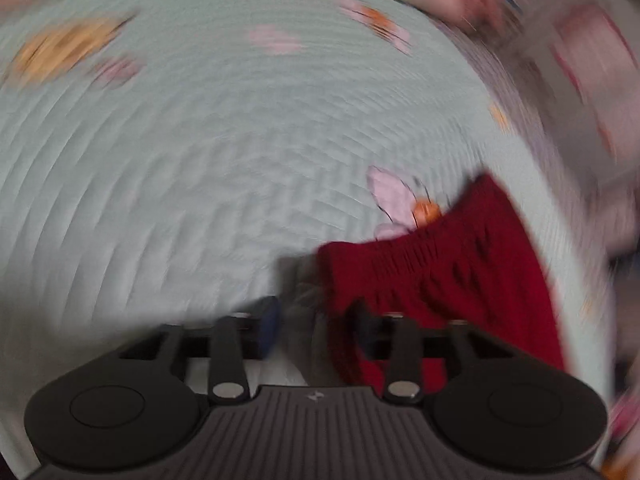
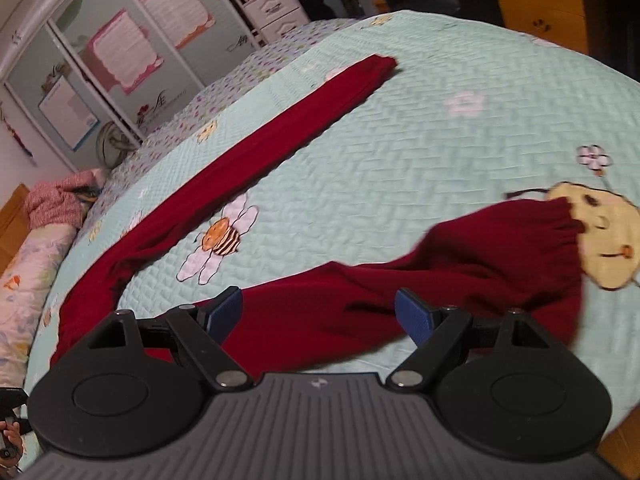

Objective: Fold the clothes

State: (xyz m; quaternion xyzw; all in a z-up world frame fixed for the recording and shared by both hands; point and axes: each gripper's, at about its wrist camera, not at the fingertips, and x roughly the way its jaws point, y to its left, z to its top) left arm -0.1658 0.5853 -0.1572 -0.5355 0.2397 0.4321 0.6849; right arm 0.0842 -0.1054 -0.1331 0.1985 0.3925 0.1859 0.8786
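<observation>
Blue-padded jaws of the right gripper [image 2: 322, 312] stand spread wide over dark red trousers [image 2: 460, 272], touching nothing. One trouser leg runs toward 11 o'clock across the pale green quilted bed [image 2: 420, 128]; the gathered waistband lies at 2 o'clock beside a bee print [image 2: 220, 240]. On the blurred left view, the left gripper [image 1: 320, 324] has jaws partly apart, the trousers' waistband at 2 o'clock, unpinched.
</observation>
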